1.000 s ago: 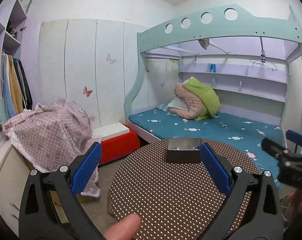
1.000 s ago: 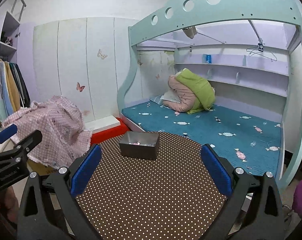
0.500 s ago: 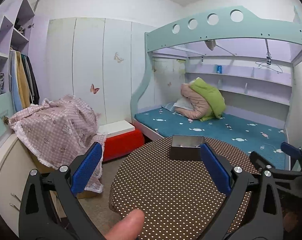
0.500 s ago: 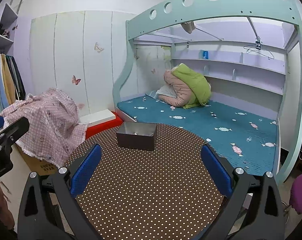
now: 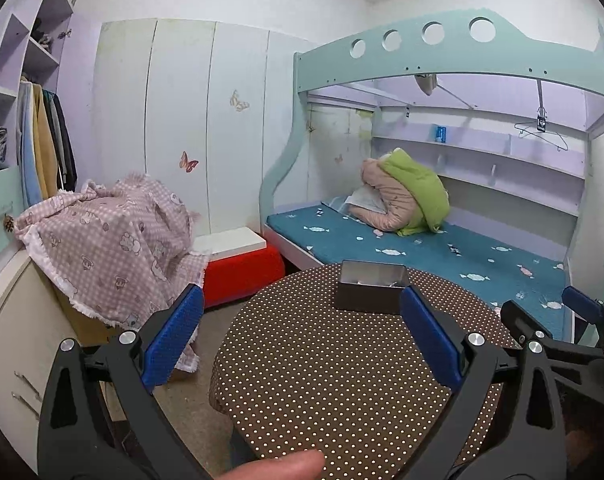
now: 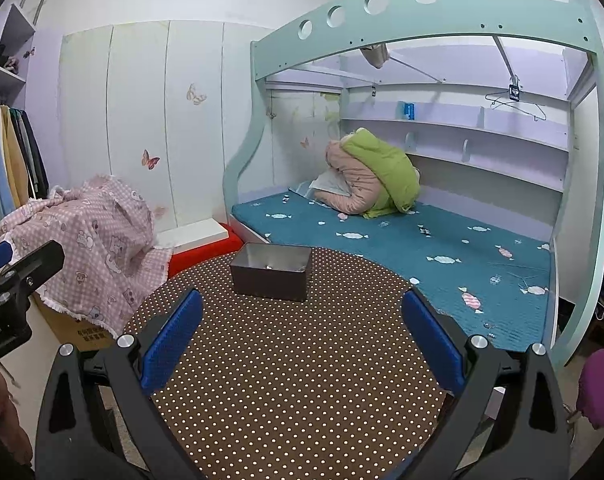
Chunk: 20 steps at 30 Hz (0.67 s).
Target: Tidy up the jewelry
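A dark open-topped box (image 5: 369,291) (image 6: 270,271) stands at the far side of a round table with a brown polka-dot cloth (image 5: 342,380) (image 6: 293,368). Small pale items lie inside it; I cannot make out what they are. My left gripper (image 5: 299,334) hovers open over the table's near left part, nothing between its blue pads. My right gripper (image 6: 302,334) is open too, above the table's near side, with the box well ahead of it. Each gripper shows at the edge of the other's view.
A bunk bed with a teal mattress (image 6: 402,240) and bundled quilts (image 6: 366,176) lies behind the table. A pink checked cloth (image 5: 109,240) covers furniture on the left, beside a red and white stool (image 5: 237,256). A thumb tip (image 5: 281,466) shows at the bottom edge.
Both grippers have drawn back and risen a little, so the box and table sit lower and farther off in view. Both stay open.
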{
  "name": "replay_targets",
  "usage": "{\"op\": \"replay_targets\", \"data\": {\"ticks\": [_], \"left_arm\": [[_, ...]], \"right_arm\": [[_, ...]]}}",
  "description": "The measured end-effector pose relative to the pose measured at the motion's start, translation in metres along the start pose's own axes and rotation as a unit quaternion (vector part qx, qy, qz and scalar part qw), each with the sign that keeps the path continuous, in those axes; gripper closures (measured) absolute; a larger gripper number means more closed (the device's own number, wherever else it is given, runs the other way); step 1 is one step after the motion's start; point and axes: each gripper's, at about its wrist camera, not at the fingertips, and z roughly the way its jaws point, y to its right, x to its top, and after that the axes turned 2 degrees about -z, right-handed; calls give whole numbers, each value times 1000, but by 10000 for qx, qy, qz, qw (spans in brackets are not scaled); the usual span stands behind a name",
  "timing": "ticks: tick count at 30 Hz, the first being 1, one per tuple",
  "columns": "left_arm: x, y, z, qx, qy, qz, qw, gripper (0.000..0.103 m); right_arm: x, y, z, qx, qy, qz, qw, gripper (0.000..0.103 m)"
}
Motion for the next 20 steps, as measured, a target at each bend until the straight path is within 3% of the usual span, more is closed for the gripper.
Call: {"op": "replay_targets", "data": {"ticks": [20], "left_arm": [[-3, 3, 0, 133, 54, 98, 9998, 5]], "right_arm": [[2, 0, -1, 50, 15, 19, 10000, 7]]}}
